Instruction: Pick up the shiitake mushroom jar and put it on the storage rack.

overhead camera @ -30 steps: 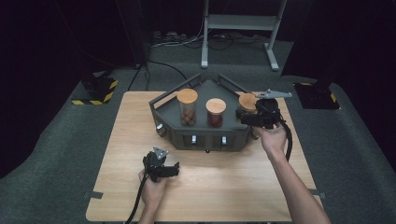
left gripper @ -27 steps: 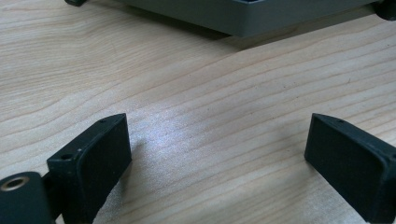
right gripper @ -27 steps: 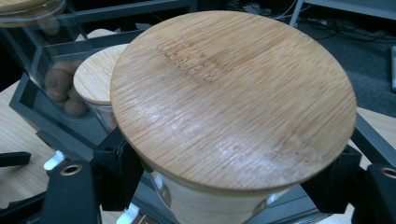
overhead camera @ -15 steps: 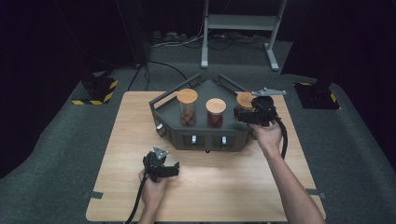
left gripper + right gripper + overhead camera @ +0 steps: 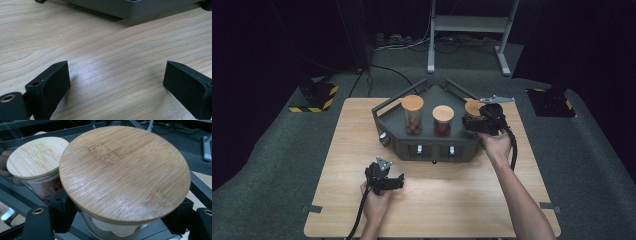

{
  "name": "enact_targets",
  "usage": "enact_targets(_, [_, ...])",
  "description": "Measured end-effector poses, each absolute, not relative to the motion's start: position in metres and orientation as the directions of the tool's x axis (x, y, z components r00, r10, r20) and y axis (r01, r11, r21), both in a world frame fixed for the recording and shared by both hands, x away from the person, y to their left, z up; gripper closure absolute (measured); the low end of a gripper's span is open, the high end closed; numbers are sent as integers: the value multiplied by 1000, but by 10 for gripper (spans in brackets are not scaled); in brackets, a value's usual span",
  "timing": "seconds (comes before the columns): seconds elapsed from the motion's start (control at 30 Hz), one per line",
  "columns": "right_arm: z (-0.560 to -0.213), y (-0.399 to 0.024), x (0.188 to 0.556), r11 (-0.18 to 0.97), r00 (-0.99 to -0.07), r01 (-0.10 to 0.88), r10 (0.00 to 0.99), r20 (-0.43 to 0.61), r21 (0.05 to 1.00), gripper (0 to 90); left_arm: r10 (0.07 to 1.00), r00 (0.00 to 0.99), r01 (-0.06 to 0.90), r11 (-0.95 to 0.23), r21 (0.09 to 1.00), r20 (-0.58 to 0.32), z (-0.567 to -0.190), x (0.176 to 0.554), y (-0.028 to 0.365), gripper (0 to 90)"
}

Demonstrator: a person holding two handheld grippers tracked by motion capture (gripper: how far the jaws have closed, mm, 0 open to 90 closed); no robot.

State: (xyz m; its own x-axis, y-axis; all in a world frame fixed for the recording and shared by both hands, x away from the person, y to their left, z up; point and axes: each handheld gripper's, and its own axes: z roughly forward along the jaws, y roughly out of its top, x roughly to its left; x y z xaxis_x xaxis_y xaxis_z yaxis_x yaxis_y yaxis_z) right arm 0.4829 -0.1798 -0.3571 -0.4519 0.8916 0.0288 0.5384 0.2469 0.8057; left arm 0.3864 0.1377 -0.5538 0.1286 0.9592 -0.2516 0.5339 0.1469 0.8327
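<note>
A dark grey tray [image 5: 432,150] on the wooden table [image 5: 437,200] holds three glass jars with bamboo lids. My right gripper [image 5: 471,122] is shut on the right jar [image 5: 473,107]. In the right gripper view its black jaws clamp the glass on both sides just under the wide lid [image 5: 125,172]; my right gripper [image 5: 125,220] shows pale contents below. The middle jar [image 5: 37,155] stands just beside it. My left gripper [image 5: 391,181] rests low over the table in front of the tray, open. My left gripper [image 5: 117,82] has only bare wood between its jaws.
The left jar [image 5: 413,114] holds brown lumps, the middle jar [image 5: 443,120] reddish ones. The tray's front wall [image 5: 140,10] lies just ahead of the left gripper. A metal stand [image 5: 467,30] and cables sit on the dark floor beyond the table.
My right gripper has shifted slightly to the left at the right jar. The left gripper has stayed where it was.
</note>
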Motion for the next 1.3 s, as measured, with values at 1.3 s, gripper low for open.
enact_targets(1.3, [-383, -184, 497, 223, -401, 571, 915, 31, 790, 250, 959, 129, 534, 147, 833, -252, -554, 386, 138, 68])
